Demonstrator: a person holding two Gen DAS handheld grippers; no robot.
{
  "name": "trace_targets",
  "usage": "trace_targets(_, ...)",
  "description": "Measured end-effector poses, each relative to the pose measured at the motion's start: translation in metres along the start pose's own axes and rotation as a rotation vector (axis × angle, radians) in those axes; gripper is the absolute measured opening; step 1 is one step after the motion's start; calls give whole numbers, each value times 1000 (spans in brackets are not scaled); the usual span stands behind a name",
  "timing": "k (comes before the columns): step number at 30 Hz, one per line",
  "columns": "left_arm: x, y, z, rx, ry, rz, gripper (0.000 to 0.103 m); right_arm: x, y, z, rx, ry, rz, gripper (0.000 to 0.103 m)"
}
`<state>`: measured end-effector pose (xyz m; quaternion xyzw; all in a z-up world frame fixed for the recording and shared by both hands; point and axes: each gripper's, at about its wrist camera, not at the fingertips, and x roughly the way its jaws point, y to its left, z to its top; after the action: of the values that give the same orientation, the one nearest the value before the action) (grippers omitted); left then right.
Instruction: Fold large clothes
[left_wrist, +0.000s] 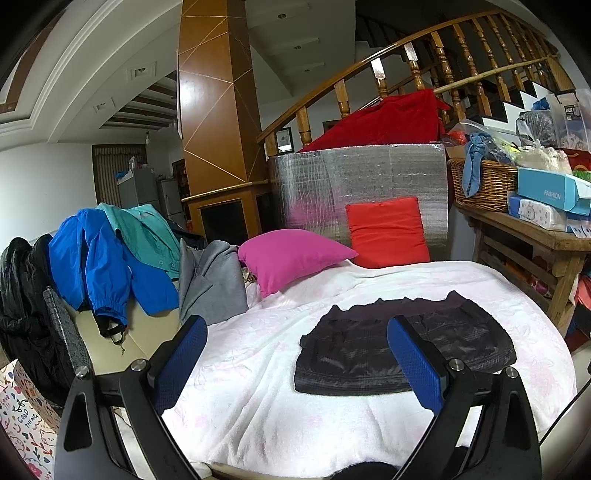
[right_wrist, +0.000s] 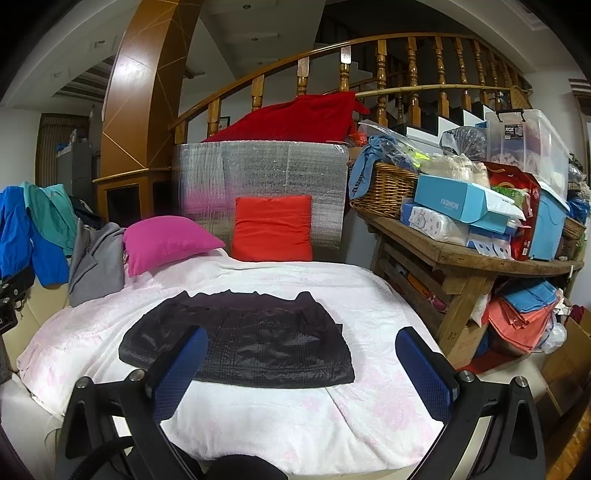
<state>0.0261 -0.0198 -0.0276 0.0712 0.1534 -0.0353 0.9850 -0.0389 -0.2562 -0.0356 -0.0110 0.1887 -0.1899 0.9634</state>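
Note:
A dark, shiny garment (left_wrist: 354, 350) lies folded into a flat rectangle on the white and pink blanket (left_wrist: 258, 369). It also shows in the right wrist view (right_wrist: 266, 343), on the same blanket (right_wrist: 295, 413). My left gripper (left_wrist: 297, 332) is open and empty, held above the blanket short of the garment's near left edge. My right gripper (right_wrist: 301, 341) is open and empty, held above the garment's near right part. Neither touches the cloth.
A blue jacket (left_wrist: 92, 266), a teal shirt (left_wrist: 147, 229) and a grey garment (left_wrist: 210, 280) hang at the left. A pink pillow (left_wrist: 291, 258) and a red cushion (left_wrist: 388, 232) lie at the back. A cluttered wooden table (right_wrist: 461, 258) stands at the right.

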Motion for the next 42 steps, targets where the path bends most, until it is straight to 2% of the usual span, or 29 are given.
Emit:
trace_targets(22,17,9,-9,-15,48,10,98,29,20,-9,-31,62,28,103)
trace_targets(31,8,6,-9,-1,29,3,98,18,12,-9,-15,44,21,103)
trace_targets(42,15,10,-9,-8,33,-7,98,28,20,-7,-37,58,25,103)
